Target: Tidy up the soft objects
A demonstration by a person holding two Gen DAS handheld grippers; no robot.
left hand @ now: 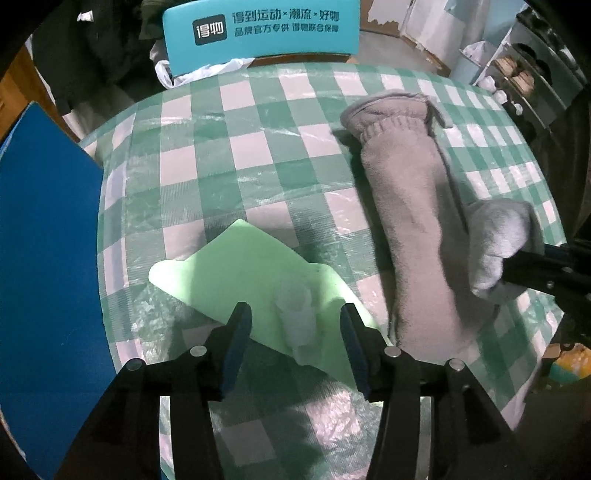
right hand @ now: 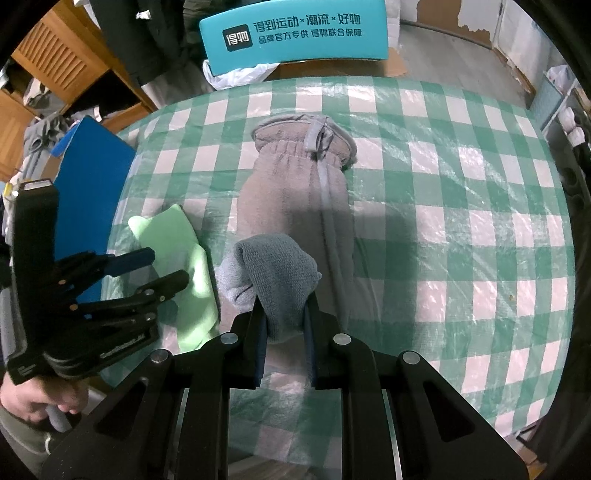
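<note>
A long beige-grey fleece glove lies flat on the checked table, cuff at the far end; it also shows in the right wrist view. My right gripper is shut on a bunched blue-grey cloth, held over the glove's near end; the cloth also shows in the left wrist view. A light green cloth lies flat to the glove's left; it also shows in the right wrist view. My left gripper is open over the green cloth's near part, beside a small pale object.
The table has a green and white checked cover under clear plastic. A blue board stands at the table's left edge. A teal chair back is behind the far edge. Shelves are at the far right.
</note>
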